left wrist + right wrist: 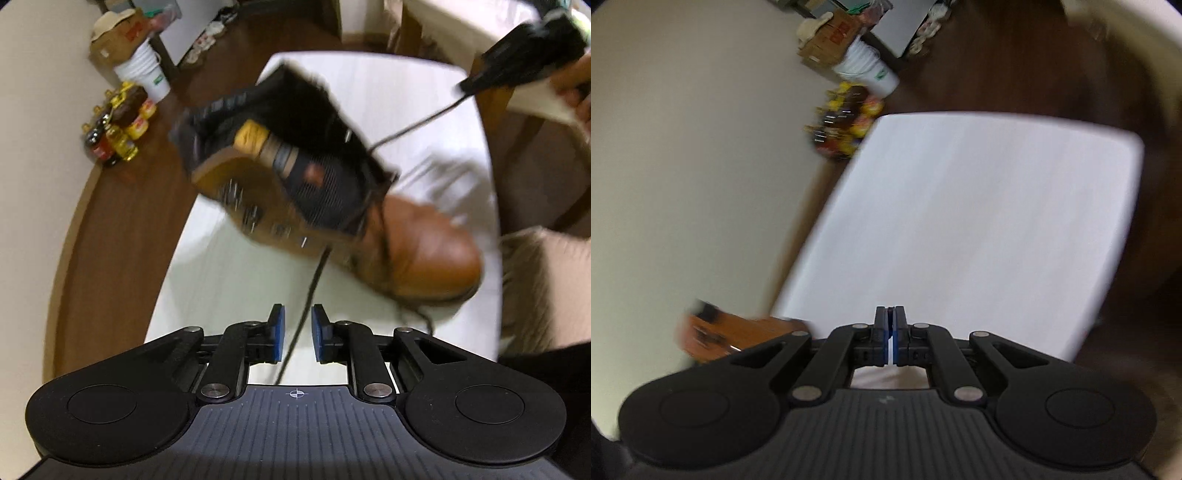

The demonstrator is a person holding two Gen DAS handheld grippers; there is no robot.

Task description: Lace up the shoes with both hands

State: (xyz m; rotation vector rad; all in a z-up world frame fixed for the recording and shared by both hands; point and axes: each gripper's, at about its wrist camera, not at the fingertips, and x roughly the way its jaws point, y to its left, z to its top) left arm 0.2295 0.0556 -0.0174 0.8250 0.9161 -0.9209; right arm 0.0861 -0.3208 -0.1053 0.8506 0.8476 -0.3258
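A brown boot (424,251) with a black mesh tongue lies on its side on the white table (229,273), blurred by motion. A black lace (303,317) runs from its eyelets down between the blue pads of my left gripper (298,325), which is open with the lace loose in the gap. Another lace strand (417,125) stretches taut up to my right gripper (476,79) at the top right, shut on its end. In the right wrist view my right gripper (890,325) is shut, and the lace does not show. A bit of the boot (738,332) shows at lower left.
Bottles (118,125), a white bucket (144,70) and a cardboard box (118,37) stand on the brown floor by the wall. A wooden chair (491,103) stands behind the table. A beige cushion (532,280) is at the right.
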